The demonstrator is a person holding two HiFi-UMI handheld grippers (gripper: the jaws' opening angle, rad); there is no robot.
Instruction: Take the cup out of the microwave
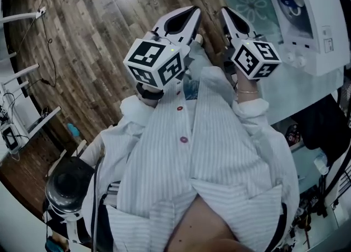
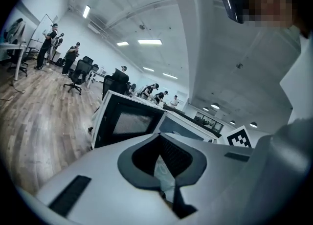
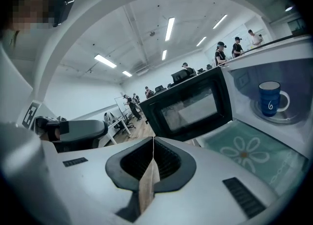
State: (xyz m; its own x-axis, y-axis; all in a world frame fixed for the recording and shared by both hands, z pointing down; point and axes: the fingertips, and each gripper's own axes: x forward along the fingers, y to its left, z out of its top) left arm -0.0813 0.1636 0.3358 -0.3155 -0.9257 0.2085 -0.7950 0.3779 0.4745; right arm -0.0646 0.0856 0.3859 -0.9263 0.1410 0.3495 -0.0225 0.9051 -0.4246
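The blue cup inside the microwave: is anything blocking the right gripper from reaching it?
Nothing visible does. The microwave door is swung open to the left, the cup sits alone on the turntable, and only the flowered mat lies between it and the shut right gripper.

Cool, even light comes from long ceiling strips (image 3: 168,28) and panels (image 2: 149,41) far overhead, so shadows stay soft. A pale sheen lies on the wood floor (image 2: 44,121). Both gripper views bend strongly into dark round rims, and the head view curves too. Close to the lens my left gripper (image 2: 160,156) and right gripper (image 3: 153,143) look soft. Colours are muted and bluish.
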